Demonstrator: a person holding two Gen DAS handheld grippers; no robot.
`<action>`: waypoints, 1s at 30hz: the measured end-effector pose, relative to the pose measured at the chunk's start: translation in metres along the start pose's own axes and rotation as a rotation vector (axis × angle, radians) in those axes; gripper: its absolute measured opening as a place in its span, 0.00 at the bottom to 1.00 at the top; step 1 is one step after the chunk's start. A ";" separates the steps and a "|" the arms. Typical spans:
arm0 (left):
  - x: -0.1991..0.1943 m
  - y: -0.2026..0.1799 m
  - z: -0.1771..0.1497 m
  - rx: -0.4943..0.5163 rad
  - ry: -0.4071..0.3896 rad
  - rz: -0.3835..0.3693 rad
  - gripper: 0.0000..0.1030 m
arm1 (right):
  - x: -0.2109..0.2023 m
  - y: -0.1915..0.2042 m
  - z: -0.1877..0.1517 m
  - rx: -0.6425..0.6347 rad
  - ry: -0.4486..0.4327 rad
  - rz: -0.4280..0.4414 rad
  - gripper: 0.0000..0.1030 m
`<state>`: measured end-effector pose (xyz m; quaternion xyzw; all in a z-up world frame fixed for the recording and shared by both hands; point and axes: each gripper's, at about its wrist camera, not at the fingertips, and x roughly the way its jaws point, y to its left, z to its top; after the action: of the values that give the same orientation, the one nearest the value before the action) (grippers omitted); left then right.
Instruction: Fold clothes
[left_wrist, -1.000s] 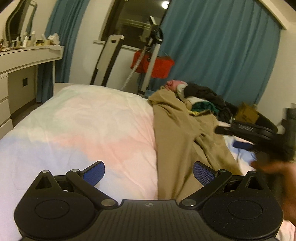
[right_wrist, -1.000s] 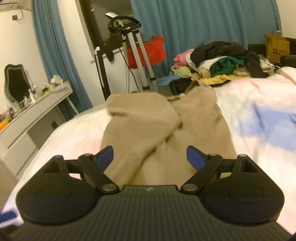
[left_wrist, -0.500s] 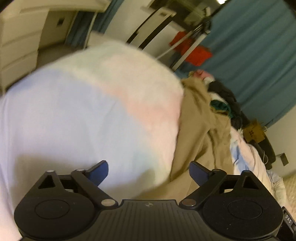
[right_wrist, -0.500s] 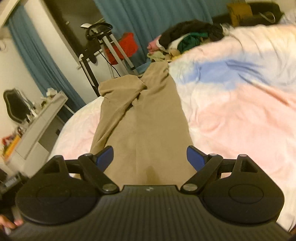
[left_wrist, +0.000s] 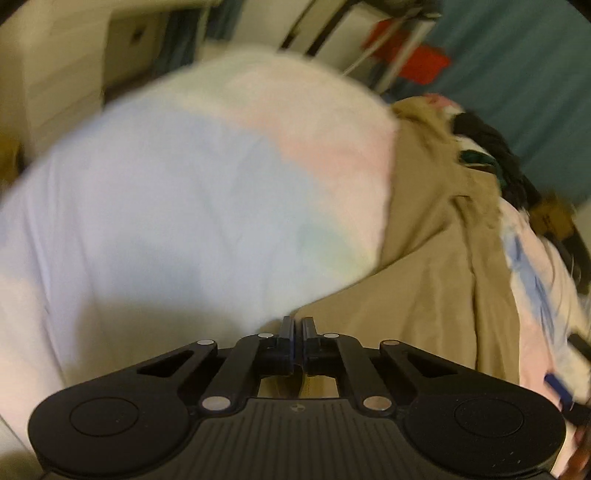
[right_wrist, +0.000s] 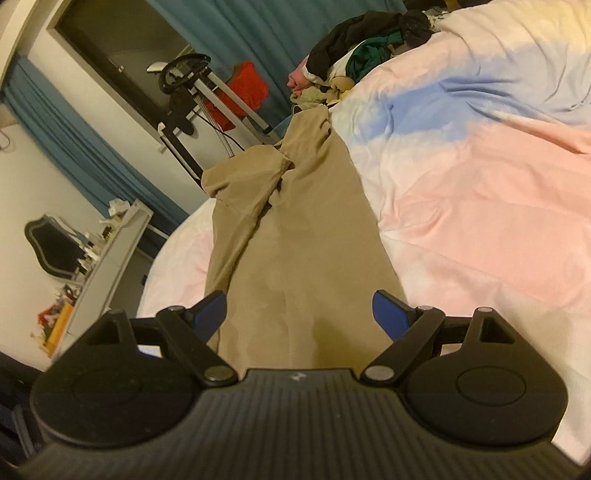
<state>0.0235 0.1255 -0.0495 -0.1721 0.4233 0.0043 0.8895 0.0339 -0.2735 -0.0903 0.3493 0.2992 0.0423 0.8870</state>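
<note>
Garment: tan trousers (right_wrist: 295, 258) lie stretched lengthwise on the bedspread (right_wrist: 480, 206), running from just under the right gripper away toward the clothes pile; the far end is bunched, with one flap folded over itself.
Left gripper: left gripper (left_wrist: 298, 332) has its jaws drawn together to a thin slit, sitting right at the near edge of the tan trousers (left_wrist: 424, 288); tan cloth shows just behind the fingers, so it seems to pinch that hem, though the view is blurred.
Right gripper: right gripper (right_wrist: 299, 308) is spread wide, its blue pads (right_wrist: 212, 304) on either side of the near end of the trousers, with nothing held between them.
Bedspread: pastel pink, blue and white, wrinkled, under the trousers and reaching out on both sides of them.
Clothes pile: clothes pile (right_wrist: 362, 48) of dark, green, pink and pale pieces sits beyond the far end of the trousers, at the edge of the bedspread.
Beyond the trousers: blue curtain (right_wrist: 258, 33) behind the pile, with a red item (right_wrist: 251, 88) on a metal stand (right_wrist: 207, 96) left of the pile.
Left of the trousers: white dresser (right_wrist: 107, 258) with small clutter on top, well apart from the cloth.
</note>
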 end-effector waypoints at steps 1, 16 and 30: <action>-0.013 -0.010 -0.005 0.055 -0.048 -0.001 0.03 | -0.001 -0.001 0.001 0.007 -0.004 0.003 0.85; -0.048 -0.134 -0.100 0.596 -0.157 -0.175 0.02 | -0.020 -0.003 0.015 0.006 -0.067 0.035 0.85; -0.012 -0.145 -0.081 0.577 -0.044 -0.213 0.70 | -0.025 0.019 0.010 -0.142 -0.092 0.034 0.85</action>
<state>-0.0231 -0.0345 -0.0438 0.0441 0.3671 -0.2054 0.9061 0.0219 -0.2717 -0.0600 0.2923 0.2485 0.0626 0.9214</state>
